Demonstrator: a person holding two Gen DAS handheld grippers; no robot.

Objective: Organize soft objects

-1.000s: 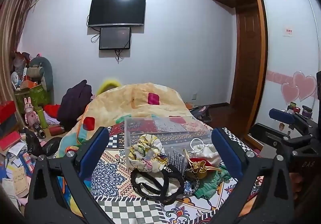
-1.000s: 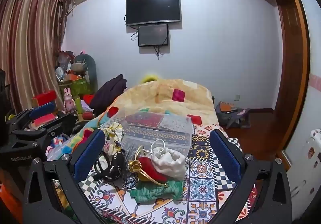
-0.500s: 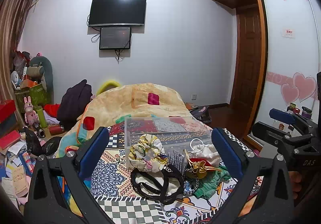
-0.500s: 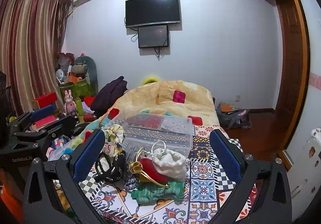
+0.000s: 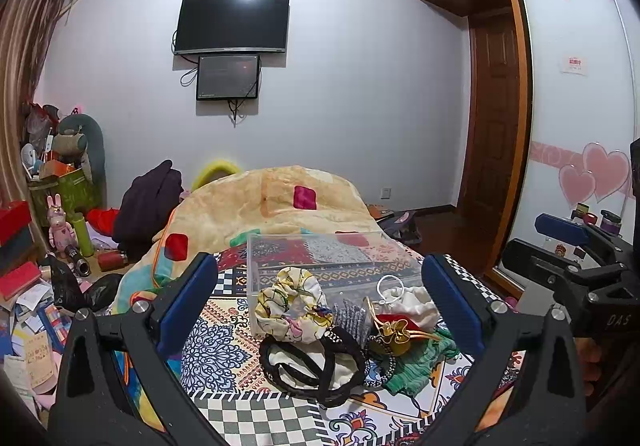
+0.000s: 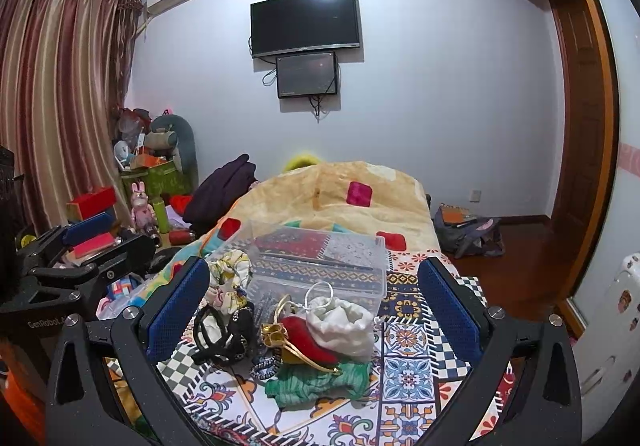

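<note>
Since nothing is picked yet, I hold both the left gripper [image 5: 320, 302] and right gripper [image 6: 314, 304] spread, empty, above the soft pile [image 6: 316, 338] beside the clear box [image 6: 320, 262] mid-bed.

The room is lit evenly, a bit dim and bluish. Both views bend at the edges — the curtain [image 6: 60, 94] and door frame [image 6: 592, 94] curve, and the corners go black. The TV [image 5: 233, 23] shows faint glare. Shadows are soft.
</note>
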